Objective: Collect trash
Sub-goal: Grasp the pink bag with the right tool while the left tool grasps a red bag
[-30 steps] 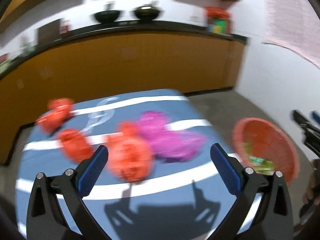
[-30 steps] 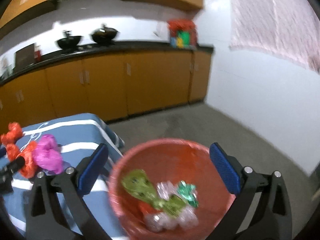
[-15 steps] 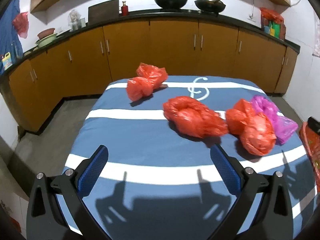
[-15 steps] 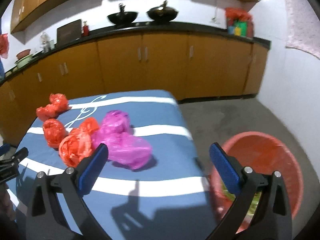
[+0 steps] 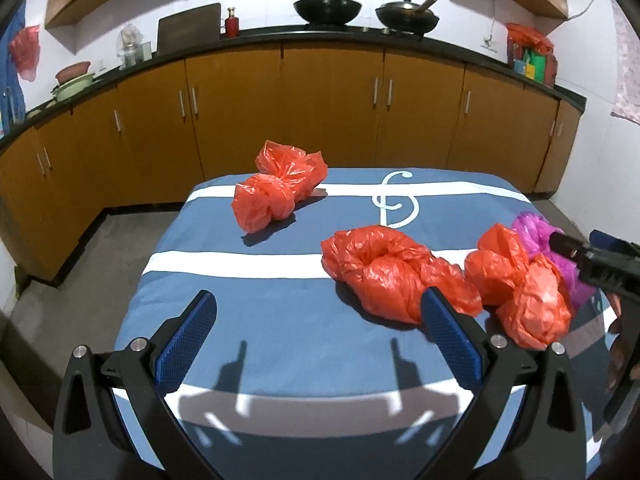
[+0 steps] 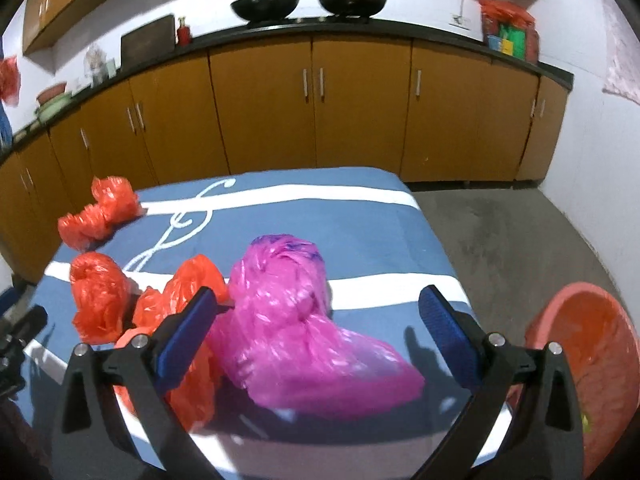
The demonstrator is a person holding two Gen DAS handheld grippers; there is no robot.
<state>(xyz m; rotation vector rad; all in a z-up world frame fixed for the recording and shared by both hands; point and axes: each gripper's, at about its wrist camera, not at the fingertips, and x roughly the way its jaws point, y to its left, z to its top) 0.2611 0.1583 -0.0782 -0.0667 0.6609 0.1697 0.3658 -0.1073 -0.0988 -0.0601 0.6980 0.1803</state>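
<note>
Both units empty. We read the left hand-held gripper (image 5: pixel 319 332) as spread wide, its blue pads well apart above the blue cloth-covered tabletop with white stripes (image 5: pixel 256 312), nothing between them. The right hand-held gripper (image 6: pixel 319 326) is likewise spread, its fingers framing the crumpled magenta plastic bag (image 6: pixel 296 320) without visibly touching it.

Trash positions, left wrist view: one knotted orange-red plastic bag at the far edge (image 5: pixel 278 194); one twisted orange-red plastic bag mid-table (image 5: pixel 394 274), just ahead of the left unit's right pad; one bunched orange-red plastic bag (image 5: pixel 520 284) beside it, touching the magenta bag. The round red plastic basin on the floor (image 6: pixel 592 364) sits just off the table's right corner; a scrap of green shows inside, the rest is hidden.

Handling judgement: thin film bags, probably light, soft and compressible, somewhat slick. They should collapse under pinch, so a shallow nip on a loose flap risks the film sliding out. We would take each at its thickest gathered part: the knot or the twisted waist, where layers bunch. For the magenta bag, the rounded upper bulge looks densest; the flat tail near us looks thin.

Risk: the magenta bag may drag the adjoining orange-red bag along when lifted.
</note>
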